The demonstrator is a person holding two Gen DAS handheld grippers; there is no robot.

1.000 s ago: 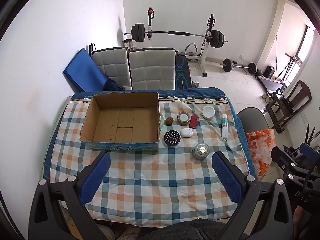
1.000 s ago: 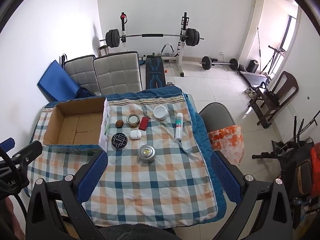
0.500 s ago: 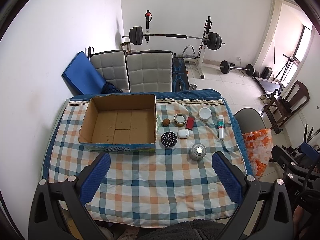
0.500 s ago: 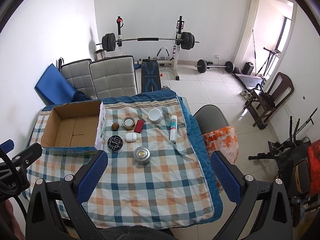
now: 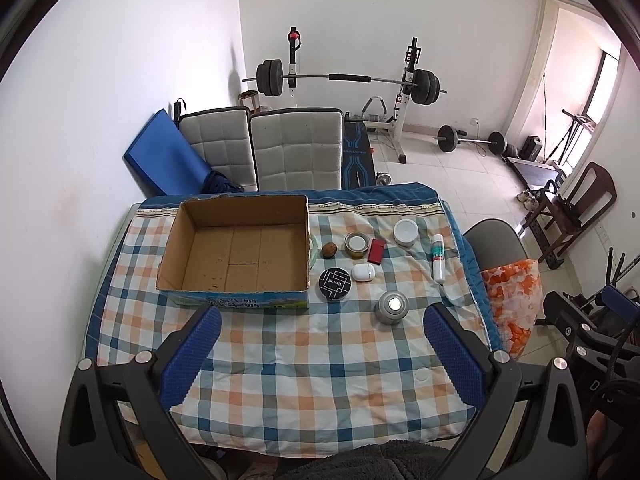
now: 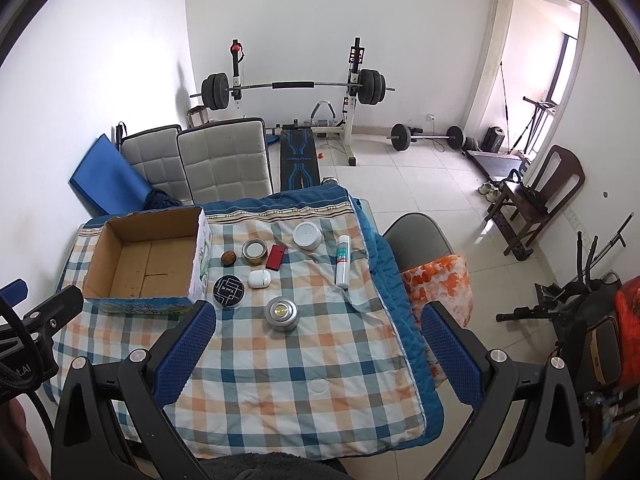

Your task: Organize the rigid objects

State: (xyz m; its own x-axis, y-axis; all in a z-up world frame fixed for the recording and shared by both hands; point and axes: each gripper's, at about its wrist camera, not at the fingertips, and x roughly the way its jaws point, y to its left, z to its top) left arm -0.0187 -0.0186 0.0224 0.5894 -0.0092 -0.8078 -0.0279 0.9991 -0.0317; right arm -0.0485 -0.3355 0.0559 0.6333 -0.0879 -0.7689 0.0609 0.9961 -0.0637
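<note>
Progress: nothing is sitting in the cardboard box (image 5: 240, 256) yet.
Objects: eight small items are lying right of it on the checked cloth (image 5: 304, 364).
Left gripper (image 5: 322, 348): fingers apart, carrying nothing.
Right gripper (image 6: 318, 346): likewise.

Blue, orange and white checked cloth (image 5: 280, 364); brown cardboard box (image 5: 236, 252); red case (image 5: 376, 250).
</note>
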